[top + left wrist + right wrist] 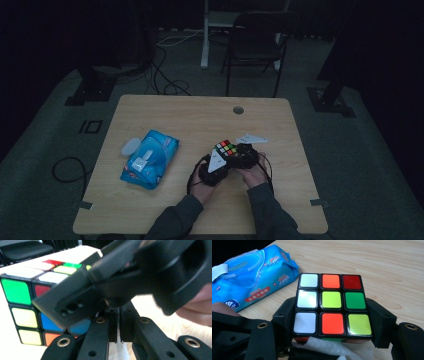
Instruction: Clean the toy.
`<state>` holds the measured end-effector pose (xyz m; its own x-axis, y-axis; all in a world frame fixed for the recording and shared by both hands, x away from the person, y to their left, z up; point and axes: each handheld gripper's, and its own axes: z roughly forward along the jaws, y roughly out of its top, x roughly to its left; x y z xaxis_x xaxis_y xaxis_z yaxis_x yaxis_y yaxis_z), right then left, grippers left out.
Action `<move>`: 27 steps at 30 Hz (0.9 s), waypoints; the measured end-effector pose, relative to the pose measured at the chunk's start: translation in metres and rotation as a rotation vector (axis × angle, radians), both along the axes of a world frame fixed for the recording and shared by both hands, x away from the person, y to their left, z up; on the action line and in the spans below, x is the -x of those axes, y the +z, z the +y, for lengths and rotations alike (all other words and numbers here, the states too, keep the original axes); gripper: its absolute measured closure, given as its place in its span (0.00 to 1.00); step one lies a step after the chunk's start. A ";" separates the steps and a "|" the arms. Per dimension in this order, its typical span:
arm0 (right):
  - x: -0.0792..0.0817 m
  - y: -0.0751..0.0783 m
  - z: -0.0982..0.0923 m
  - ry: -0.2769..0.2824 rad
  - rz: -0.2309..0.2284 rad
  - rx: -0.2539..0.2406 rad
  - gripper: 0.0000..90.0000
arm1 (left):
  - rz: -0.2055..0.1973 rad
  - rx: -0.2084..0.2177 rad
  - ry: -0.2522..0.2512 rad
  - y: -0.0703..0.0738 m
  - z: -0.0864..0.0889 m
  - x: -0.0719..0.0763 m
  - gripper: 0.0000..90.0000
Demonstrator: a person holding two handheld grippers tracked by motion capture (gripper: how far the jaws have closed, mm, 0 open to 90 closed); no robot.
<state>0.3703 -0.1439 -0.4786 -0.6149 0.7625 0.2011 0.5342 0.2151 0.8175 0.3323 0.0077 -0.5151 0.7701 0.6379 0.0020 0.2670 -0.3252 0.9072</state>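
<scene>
Cube sits clamped in right hand-held gripper near the tabletop's front edge; left hand-held gripper, shut on a wipe, lies just beneath.

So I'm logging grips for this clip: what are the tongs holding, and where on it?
The right tongs clamp the puzzle cube by two opposite side faces. The left tongs are shut on a white wipe at its edge, under the cube.

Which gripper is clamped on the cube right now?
The right gripper: its jaws press both sides of the cube. The left gripper is shut on a white wipe instead.
</scene>
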 end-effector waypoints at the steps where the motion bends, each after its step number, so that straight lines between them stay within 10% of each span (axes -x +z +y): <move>1: 0.000 0.000 0.000 0.000 -0.001 -0.001 0.38 | 0.003 -0.005 -0.001 -0.001 0.000 0.000 0.97; 27: -0.001 0.002 -0.009 -0.027 -0.011 0.013 0.38 | -0.004 -0.022 -0.011 0.004 0.024 0.009 0.97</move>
